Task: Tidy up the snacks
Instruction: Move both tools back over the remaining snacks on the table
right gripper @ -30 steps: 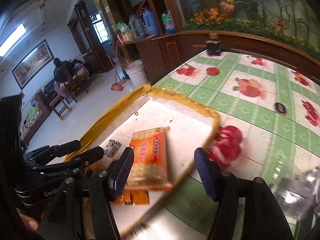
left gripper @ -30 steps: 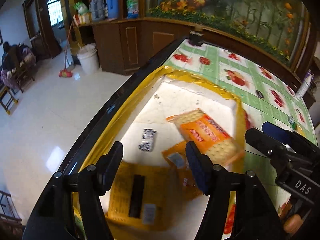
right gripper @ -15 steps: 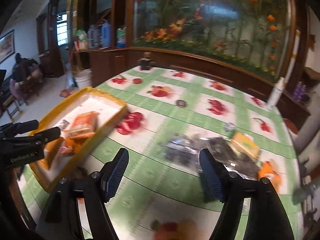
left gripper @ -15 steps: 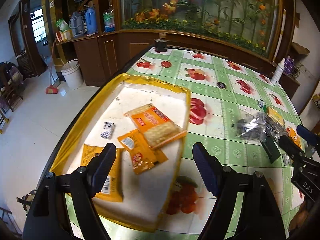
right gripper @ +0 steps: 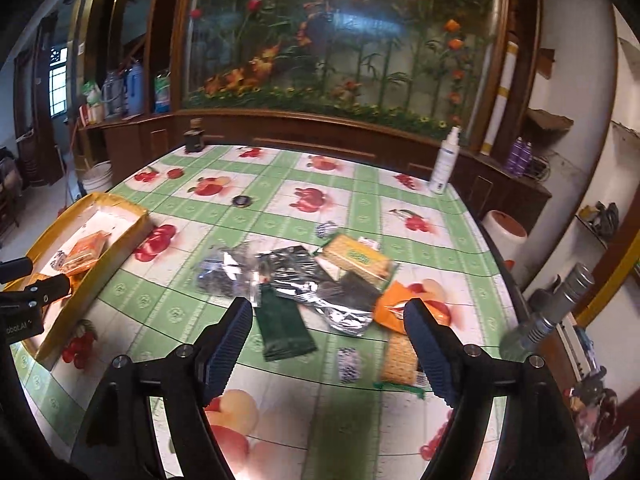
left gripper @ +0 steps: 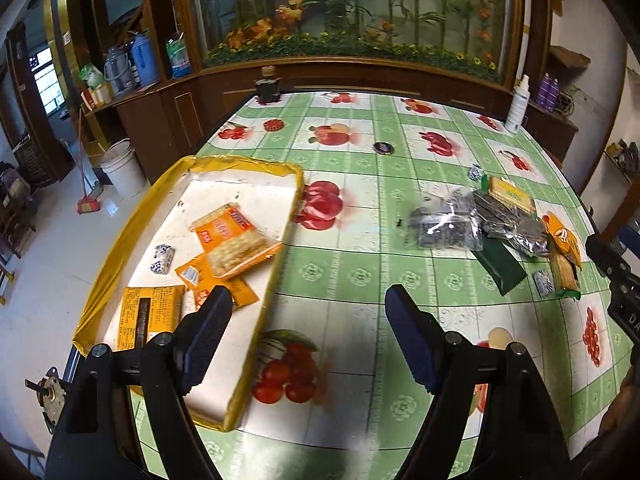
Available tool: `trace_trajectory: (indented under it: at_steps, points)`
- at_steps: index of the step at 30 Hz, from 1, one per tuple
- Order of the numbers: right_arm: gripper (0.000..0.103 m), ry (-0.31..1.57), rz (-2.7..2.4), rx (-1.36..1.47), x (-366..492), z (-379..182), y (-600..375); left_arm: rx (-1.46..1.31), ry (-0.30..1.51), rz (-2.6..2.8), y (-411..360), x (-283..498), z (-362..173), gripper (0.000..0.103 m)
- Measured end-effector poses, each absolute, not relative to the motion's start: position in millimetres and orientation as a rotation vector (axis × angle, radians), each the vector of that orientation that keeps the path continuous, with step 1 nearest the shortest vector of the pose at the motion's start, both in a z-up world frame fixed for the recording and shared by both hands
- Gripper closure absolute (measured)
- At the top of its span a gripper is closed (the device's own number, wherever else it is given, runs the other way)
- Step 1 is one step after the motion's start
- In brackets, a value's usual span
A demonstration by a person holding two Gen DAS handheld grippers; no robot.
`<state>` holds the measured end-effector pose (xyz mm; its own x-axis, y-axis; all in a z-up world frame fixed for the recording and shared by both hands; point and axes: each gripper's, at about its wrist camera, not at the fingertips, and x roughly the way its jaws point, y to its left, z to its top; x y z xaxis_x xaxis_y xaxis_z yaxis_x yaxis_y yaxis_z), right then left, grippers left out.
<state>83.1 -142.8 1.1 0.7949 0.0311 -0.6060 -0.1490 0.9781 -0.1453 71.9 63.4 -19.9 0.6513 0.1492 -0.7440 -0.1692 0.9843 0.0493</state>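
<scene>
The yellow-rimmed tray [left gripper: 240, 166] lies ahead and to the left of the left gripper [left gripper: 308, 336], its white floor holding an orange cracker packet [left gripper: 230, 236] resting partly over a smaller orange sachet [left gripper: 200, 276], a small blue-and-white candy [left gripper: 162, 258] beside them, and a yellow box [left gripper: 150, 316] nearest the left finger. In the right wrist view the same tray [right gripper: 120, 216] sits far to the left of the right gripper [right gripper: 328, 344].

The loose snacks lie directly ahead of the right gripper: a dark green packet [right gripper: 282, 326] just beyond its left finger, clear bags of dark seeds [right gripper: 224, 272], a silvery bag [right gripper: 320, 288], a green-labelled cracker pack [right gripper: 356, 258], an orange sachet [right gripper: 394, 306] and a cracker stack [right gripper: 400, 360] close to its right finger, with a small wrapped candy [right gripper: 348, 364] between the fingers' line of sight.

A second ago both grippers hovered right over the tray with the orange cracker packet close between the fingers; now both have drawn back and swung rightward, so the tray sits off to the side. Both sets of jaws have just been opening and stand wide apart, with nothing gripped.

The table wears a green-checked cloth [left gripper: 352, 272] printed with fruit. Beyond it stand a wooden cabinet, a floral glass panel [right gripper: 332, 40], a white spray bottle [right gripper: 444, 164] and a white bucket [left gripper: 122, 168] on the tiled floor.
</scene>
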Motion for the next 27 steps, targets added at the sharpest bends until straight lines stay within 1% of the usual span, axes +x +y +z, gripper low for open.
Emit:
trace_trajectory:
  at_steps: [9,24,27]
  points:
    - [0.020,0.633,0.063,-0.163,75,2,-173,0.026,0.856,0.155,30,74,-21,0.024]
    - [0.019,0.640,0.028,-0.154,75,-5,-199,0.074,0.894,0.106,-7,89,-30,0.024]
    - [0.019,0.666,0.079,-0.094,79,-10,-208,0.069,0.908,0.079,-16,98,-32,0.024]
